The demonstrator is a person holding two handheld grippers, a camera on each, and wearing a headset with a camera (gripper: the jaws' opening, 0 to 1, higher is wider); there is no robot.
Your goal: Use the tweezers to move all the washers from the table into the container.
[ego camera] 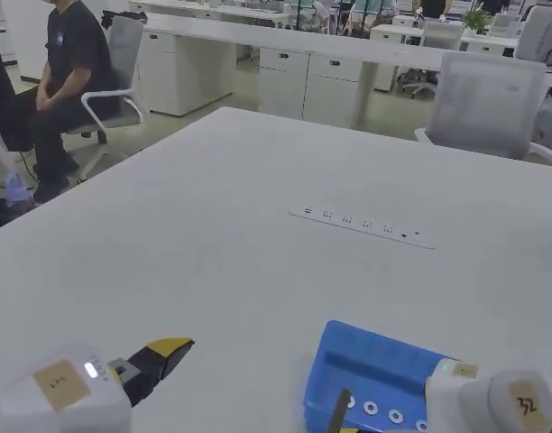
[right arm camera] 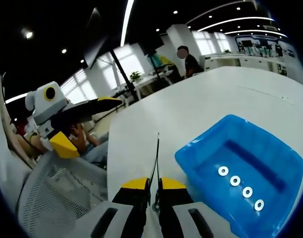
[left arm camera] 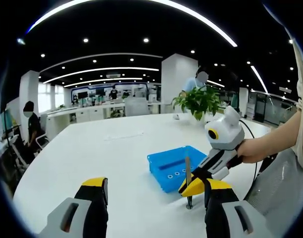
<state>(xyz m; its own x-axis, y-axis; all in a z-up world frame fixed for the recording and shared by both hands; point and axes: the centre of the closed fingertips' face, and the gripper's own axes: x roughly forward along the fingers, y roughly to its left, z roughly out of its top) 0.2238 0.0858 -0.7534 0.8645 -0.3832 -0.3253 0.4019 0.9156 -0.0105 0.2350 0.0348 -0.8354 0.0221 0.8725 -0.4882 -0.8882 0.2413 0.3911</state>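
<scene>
A blue container (right arm camera: 245,171) sits on the white table, with several small white washers (right arm camera: 235,181) in a row on its floor. My right gripper (right arm camera: 152,184) is shut on thin dark tweezers (right arm camera: 155,158), which stick out beside the container's near left corner. In the left gripper view the tweezers (left arm camera: 187,184) point down at the table just outside the container (left arm camera: 177,166). My left gripper (left arm camera: 154,193) is open with nothing between its fingers and hangs to the left of the container. In the head view the container (ego camera: 375,365) is at the bottom, with the left gripper (ego camera: 163,354) at bottom left.
The white table (ego camera: 213,253) stretches far ahead, with a flush socket strip (ego camera: 362,225) in its middle. A grey chair (ego camera: 488,104) stands at the far edge. A person (ego camera: 64,81) sits at far left. A potted plant (left arm camera: 198,101) stands behind.
</scene>
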